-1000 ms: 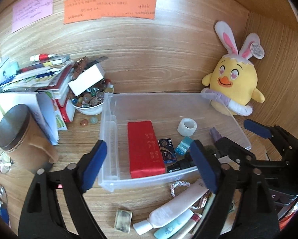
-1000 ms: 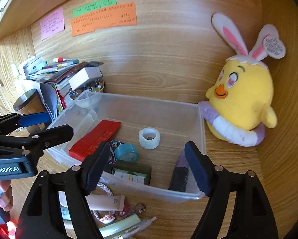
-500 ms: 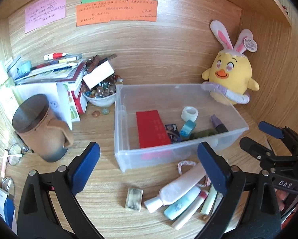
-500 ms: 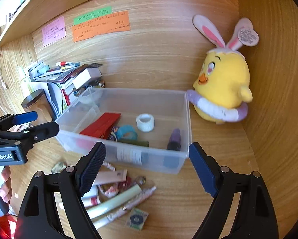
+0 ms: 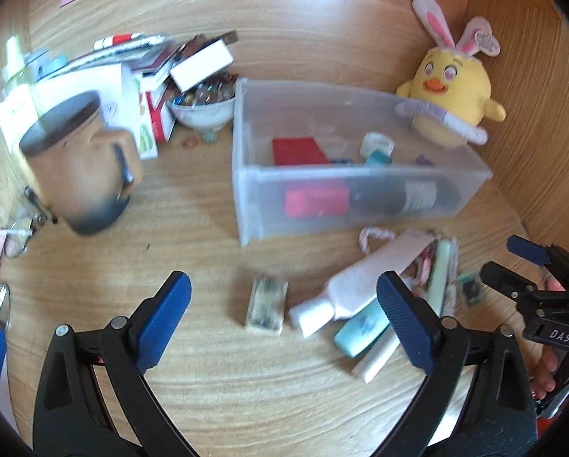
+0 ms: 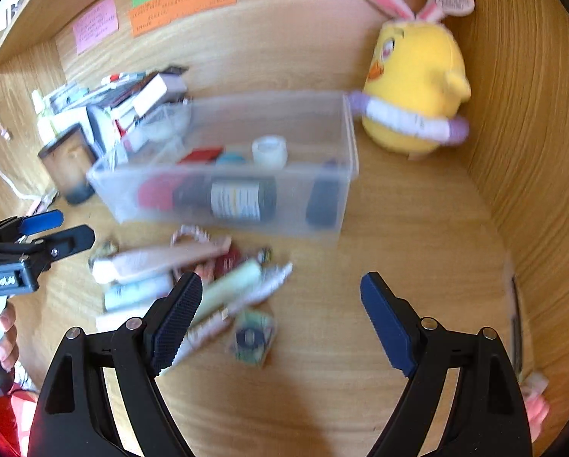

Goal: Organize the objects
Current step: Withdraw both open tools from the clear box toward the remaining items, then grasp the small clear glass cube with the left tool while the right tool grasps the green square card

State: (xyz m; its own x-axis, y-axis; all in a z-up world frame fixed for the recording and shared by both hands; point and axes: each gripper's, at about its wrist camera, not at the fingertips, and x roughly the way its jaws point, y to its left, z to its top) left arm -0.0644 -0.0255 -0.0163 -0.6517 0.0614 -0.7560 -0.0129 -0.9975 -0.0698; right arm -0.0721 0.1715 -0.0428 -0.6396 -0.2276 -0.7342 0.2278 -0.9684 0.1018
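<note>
Pink tube [image 5: 372,278] lies slantwise, cap toward the left gripper [image 5: 284,308], both grippers' fingers spread wide, empty.

This is looking like a home desk nook: sticky notes [image 6: 181,0] are hanging at 11 o'clock, a stuffed chick [image 6: 413,87] is sitting at 2.

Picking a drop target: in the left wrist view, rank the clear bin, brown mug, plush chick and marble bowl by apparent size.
1. clear bin
2. brown mug, nearer the camera, so unsure
3. plush chick
4. marble bowl
</note>
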